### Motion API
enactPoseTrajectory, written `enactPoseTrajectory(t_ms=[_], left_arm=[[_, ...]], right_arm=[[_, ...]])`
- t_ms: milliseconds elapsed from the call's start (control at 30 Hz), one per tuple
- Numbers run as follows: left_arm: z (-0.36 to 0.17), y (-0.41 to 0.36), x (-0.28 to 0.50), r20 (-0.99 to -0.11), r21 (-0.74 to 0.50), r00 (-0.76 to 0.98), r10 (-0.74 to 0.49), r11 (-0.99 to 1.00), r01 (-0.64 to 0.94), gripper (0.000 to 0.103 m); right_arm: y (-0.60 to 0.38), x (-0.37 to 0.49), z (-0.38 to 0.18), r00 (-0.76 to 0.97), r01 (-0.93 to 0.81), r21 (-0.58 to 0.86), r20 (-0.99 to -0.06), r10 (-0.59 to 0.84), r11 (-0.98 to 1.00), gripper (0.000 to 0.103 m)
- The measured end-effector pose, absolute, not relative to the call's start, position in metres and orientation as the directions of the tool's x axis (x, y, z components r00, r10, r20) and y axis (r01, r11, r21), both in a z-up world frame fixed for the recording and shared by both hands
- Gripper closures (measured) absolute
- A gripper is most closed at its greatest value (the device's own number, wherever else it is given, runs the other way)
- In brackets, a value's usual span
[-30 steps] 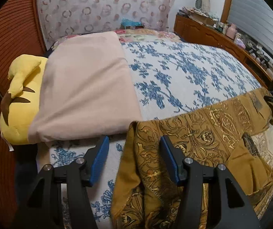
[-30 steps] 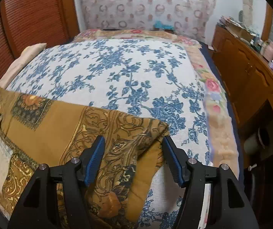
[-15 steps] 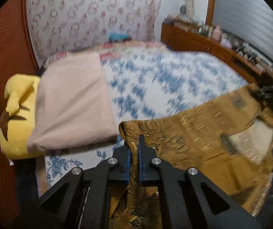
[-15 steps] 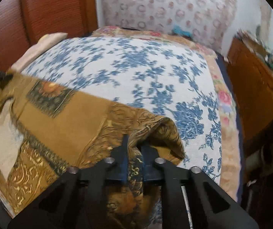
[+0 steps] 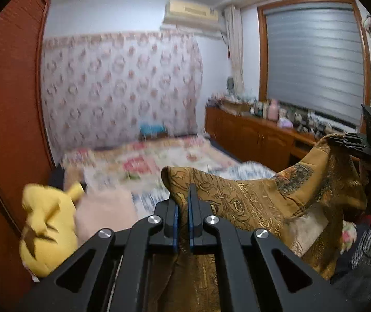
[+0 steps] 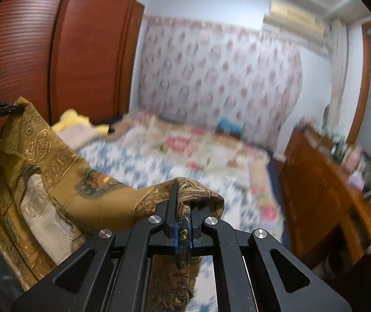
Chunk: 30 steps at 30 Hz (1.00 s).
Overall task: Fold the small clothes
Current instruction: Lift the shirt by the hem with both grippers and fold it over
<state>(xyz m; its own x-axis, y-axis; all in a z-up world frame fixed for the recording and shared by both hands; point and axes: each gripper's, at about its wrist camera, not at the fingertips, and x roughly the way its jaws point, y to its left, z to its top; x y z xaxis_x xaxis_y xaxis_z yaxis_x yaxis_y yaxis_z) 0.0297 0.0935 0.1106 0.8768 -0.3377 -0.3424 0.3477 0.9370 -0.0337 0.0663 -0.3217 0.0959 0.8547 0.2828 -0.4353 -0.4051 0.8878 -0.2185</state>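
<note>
Between two grippers [image 5: 183, 202] [image 6: 183, 208], one cloth [image 5: 250, 197]

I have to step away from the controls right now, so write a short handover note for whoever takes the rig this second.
Left gripper: shut on one corner of the gold patterned cloth.
Right gripper: shut on the opposite corner of the same cloth.
Cloth: held up in the air between the two grippers, sagging in the middle, with the rest hanging below, above the bed with the blue flowered cover.
Nearby: a yellow plush toy and a pink folded blanket at the bed's left side.
Done: both corners pinched, cloth raised.
Left: no fold shows yet; probably lay it flat, fold it, and smooth it.
</note>
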Motion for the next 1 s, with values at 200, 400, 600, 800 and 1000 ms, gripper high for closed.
enactPoseTrajectory(t_ms=[200,400,600,800,1000], left_arm=[[0.164,0.113,0.047,-0.25,-0.012,0.93,-0.269,0.961,0.275,0.101],[0.167,0.137,0.098,-0.276,-0.018,0.944,-0.182,0.983,0.184,0.101],[0.096,0.138,0.171,-0.423,0.006,0.898,-0.118,0.991,0.133,0.1],[0.02,0.136,0.219,-0.554,-0.017,0.826,-0.107,0.993,0.117,0.1],[-0.021,0.124,0.242,-0.614,-0.014,0.784,-0.093,0.994,0.108,0.099]], right_arm=[[-0.317,0.076,0.176,0.918,-0.348,-0.291,-0.297,0.261,0.891,0.101],[-0.307,0.116,0.214,0.942,-0.293,-0.338,-0.26,0.21,0.895,0.101],[-0.287,0.18,0.163,0.914,-0.306,-0.381,-0.375,0.156,0.873,0.101],[-0.269,0.242,0.072,0.844,-0.36,-0.347,-0.518,0.143,0.866,0.101],[-0.266,0.289,0.001,0.77,-0.373,-0.318,-0.63,0.1,0.871,0.101]])
